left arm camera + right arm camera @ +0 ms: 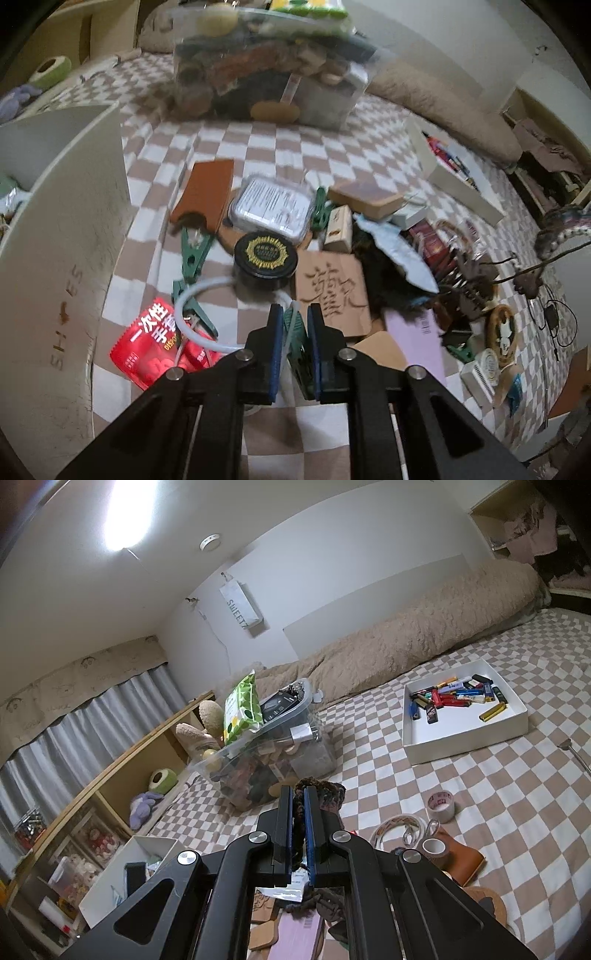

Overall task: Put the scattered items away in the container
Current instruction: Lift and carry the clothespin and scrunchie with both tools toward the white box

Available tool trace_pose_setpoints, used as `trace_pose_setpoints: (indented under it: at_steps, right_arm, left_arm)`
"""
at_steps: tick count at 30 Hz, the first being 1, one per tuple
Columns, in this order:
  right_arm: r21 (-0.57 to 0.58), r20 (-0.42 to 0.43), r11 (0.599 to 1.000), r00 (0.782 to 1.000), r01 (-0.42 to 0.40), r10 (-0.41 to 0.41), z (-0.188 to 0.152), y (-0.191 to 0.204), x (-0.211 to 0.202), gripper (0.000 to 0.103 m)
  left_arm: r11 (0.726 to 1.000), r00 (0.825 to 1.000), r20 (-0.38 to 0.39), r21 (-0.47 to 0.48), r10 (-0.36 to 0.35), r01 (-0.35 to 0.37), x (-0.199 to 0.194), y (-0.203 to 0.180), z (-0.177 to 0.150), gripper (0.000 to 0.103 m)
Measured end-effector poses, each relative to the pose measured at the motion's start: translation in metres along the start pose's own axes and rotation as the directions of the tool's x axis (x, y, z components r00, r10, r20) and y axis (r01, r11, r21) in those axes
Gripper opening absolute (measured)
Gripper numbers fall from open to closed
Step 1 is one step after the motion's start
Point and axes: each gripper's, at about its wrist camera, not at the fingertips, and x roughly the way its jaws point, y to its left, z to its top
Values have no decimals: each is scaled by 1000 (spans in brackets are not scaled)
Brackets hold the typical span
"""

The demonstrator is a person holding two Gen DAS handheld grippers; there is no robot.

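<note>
The left tongs (295, 325) clench a green clothes peg (295, 343) low over the bed's checked sheet (258, 147). The right tongs (298, 812) grip what looks like a dark knitted scrunchie (325, 794), raised toward the clear storage bin (266, 746). Both carries are in hand; next is release over the bin. Its heaped contents and the green wipes pack (240, 709) leave little room.

Bare checkered bedspread (258, 144) before heaped clear bin (266, 70), clutter pile (332, 258) nearer, white box (70, 229) left
</note>
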Motion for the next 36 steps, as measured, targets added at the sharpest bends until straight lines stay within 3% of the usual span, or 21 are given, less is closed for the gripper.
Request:
trace_pose_setpoints:
  at_steps: [19, 28, 36]
  right_arm:
    - [-32, 14, 999, 1000, -26, 26, 1, 14, -6, 7]
    - [-44, 10, 998, 999, -35, 36, 0, 18, -6, 7]
    - [-68, 29, 995, 997, -69, 71, 3, 33, -13, 7]
  left_arm:
    - [991, 979, 155, -9, -130, 133, -51, -5, 12, 13]
    - [988, 969, 197, 6, -150, 152, -65, -9, 14, 13]
    - [992, 954, 271, 44, -127, 120, -87, -14, 16, 13]
